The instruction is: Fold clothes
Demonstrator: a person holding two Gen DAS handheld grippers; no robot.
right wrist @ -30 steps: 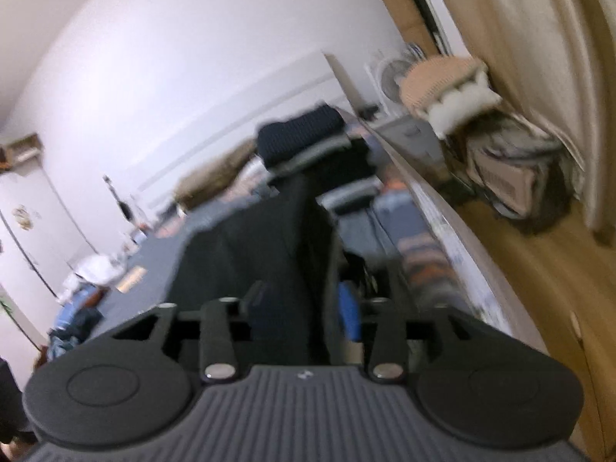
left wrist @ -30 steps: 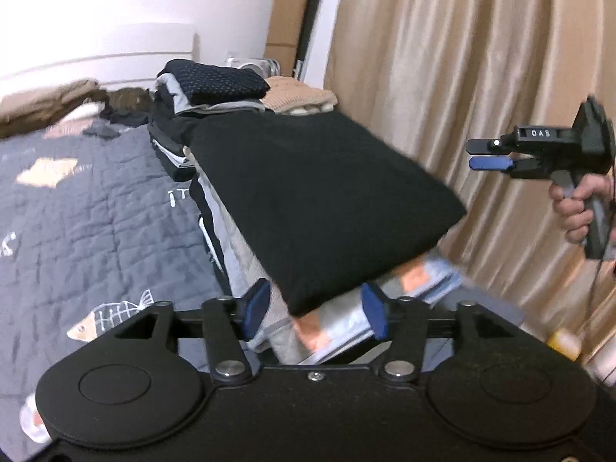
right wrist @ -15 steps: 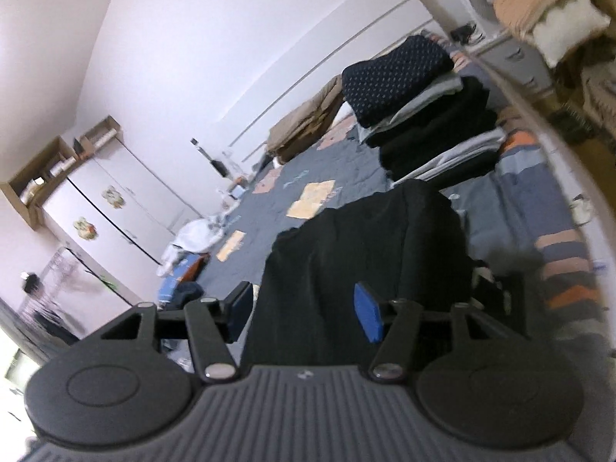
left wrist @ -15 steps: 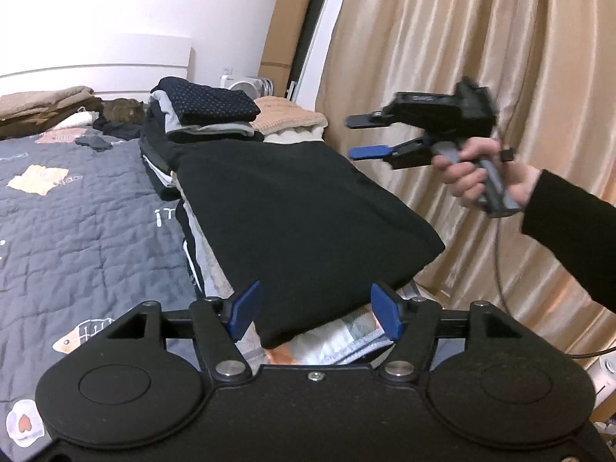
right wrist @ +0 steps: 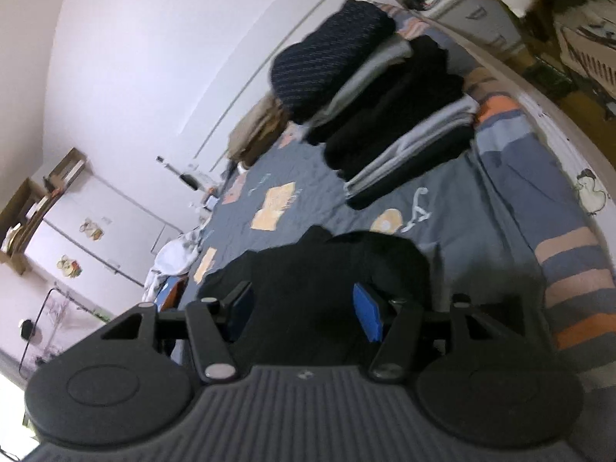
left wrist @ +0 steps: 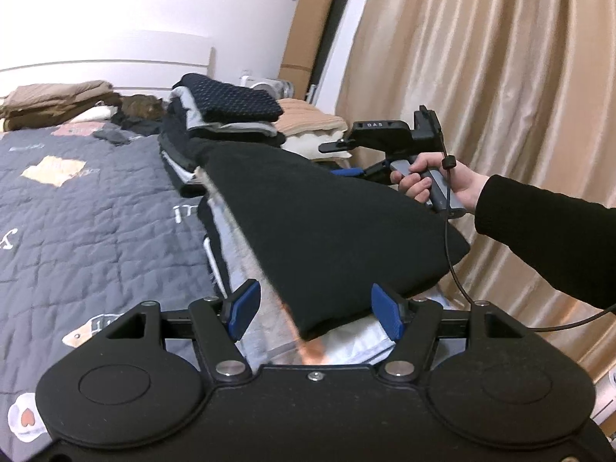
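The right tongs (left wrist: 348,159) have swung in from out by the beige pleated curtain (left wrist: 500,77) and now sit low at the far right edge of the folded black knit garment (left wrist: 331,231), one blue pad peeking out just beside the cloth. The left tongs (left wrist: 315,308) have barely moved, but their blue-padded fingers (left wrist: 242,308) have spread a touch and stand partly apart on either side of the garment's near corner, no pad visibly pressing on it. From the right wrist view the right tongs (right wrist: 304,308) likewise stand half apart with dark cloth between them; whether the pads bite I cannot tell, so I read it as unclamped. That looks like both hands lining up on opposite ends, probably to lift or shift this finished fold. The garment is a thick, soft, matte slab with rounded edges, lying atop pale striped fabric at the right edge of the grey quilted bedspread (left wrist: 96,211) with its stitched squares and little cartoon prints. Farther back, a stack of folded clothes (left wrist: 223,115) topped by a navy dotted piece rises neatly on the bed.
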